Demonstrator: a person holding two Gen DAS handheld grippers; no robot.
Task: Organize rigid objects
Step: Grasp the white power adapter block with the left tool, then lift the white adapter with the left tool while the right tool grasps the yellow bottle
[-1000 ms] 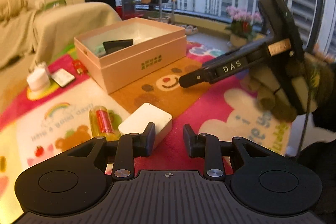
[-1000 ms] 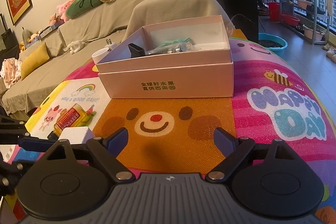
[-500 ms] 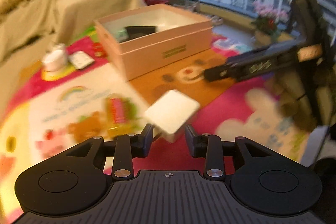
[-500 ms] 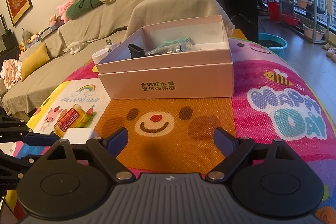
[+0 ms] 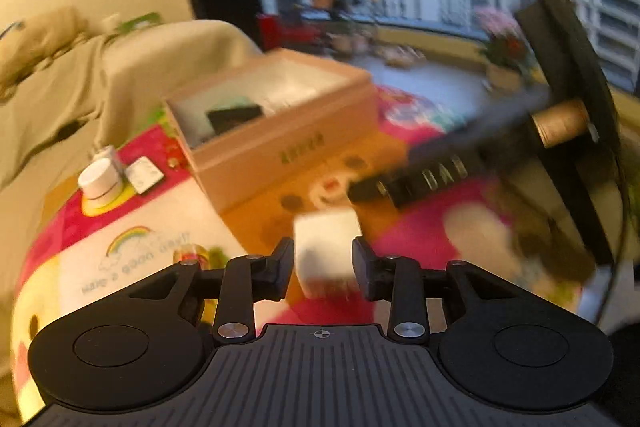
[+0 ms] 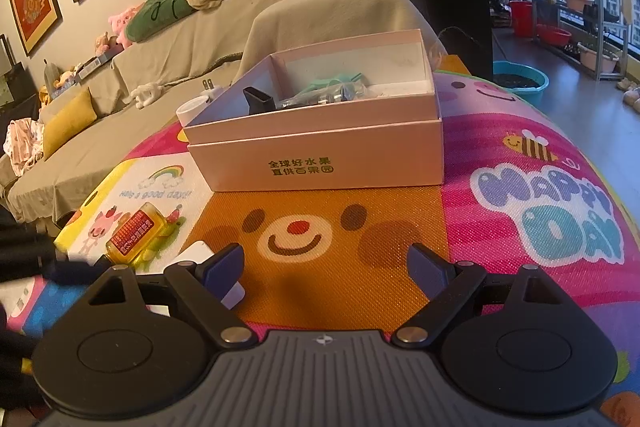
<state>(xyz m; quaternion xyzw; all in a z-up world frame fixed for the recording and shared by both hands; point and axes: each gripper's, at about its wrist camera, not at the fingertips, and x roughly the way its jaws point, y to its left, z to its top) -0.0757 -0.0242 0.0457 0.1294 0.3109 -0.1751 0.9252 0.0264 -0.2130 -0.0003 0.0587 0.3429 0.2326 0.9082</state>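
Note:
A small white box sits between the fingers of my left gripper. The jaws are closing and the pads touch both its sides. In the right wrist view the white box shows low over the mat, partly behind my left-hand finger. My right gripper stands open and empty above the bear face on the mat, short of the pink cardboard box. That open pink box holds a black item and some green and clear pieces. A yellow bottle lies on the mat at the left.
A white round pot and a flat white plug sit left of the pink box. A covered sofa runs behind the mat. The right gripper's finger reaches in from the right, close to the white box.
The left gripper swung over, the white box passed from beside its left finger to between both fingers, and the box has shifted right toward the bear face. The right gripper has not moved.

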